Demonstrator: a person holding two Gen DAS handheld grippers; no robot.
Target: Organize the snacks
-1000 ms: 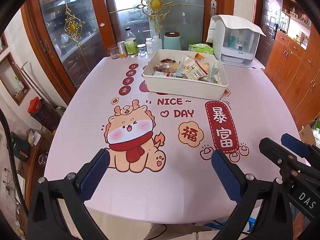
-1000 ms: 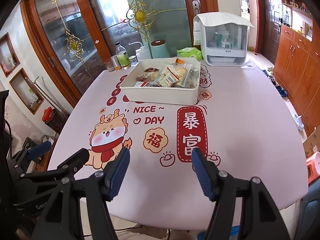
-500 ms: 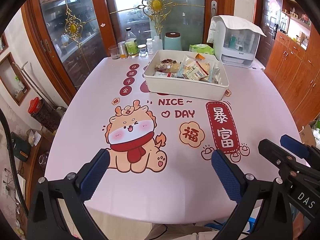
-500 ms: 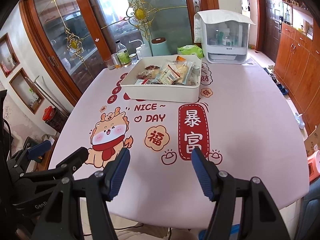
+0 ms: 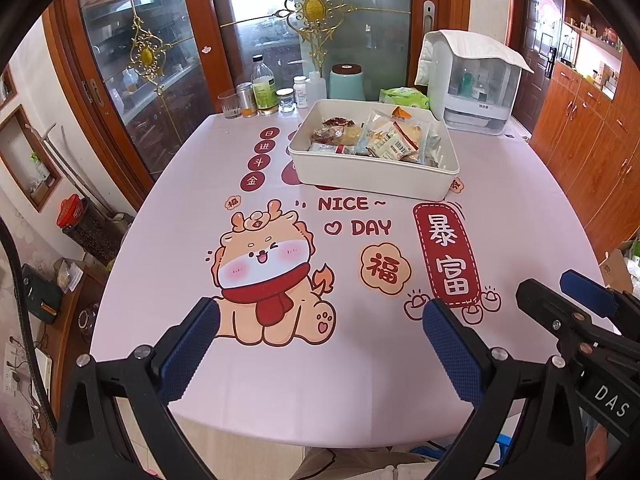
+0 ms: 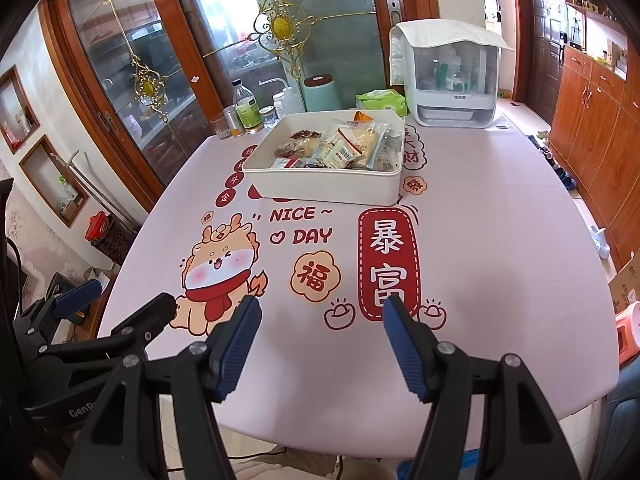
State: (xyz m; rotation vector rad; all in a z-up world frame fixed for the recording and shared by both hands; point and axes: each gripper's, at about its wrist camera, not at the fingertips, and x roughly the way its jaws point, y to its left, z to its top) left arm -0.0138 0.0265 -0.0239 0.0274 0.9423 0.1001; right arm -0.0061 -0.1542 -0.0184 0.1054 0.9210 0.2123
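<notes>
- Hovering over the near edge of the worktop (image 5: pixel 168 264), the left claw (image 5: pixel 320 344) and the right claw (image 6: pixel 320 340) both stand with jaws apart and nothing between them.
- Snack packets (image 5: pixel 384 140) lie heaped in a white tray (image 5: pixel 372 178) at the far middle of the worktop, well apart from both claws.
- No packet lies outside the tray; bottles and jars (image 5: pixel 264 92) stand behind it to the left.
- Judgement: the sorting has not begun, or is already done; neither claw is engaged.
- Next move, if any: reach forward to the tray, descend over one packet, and close on its edge without crushing it.
</notes>
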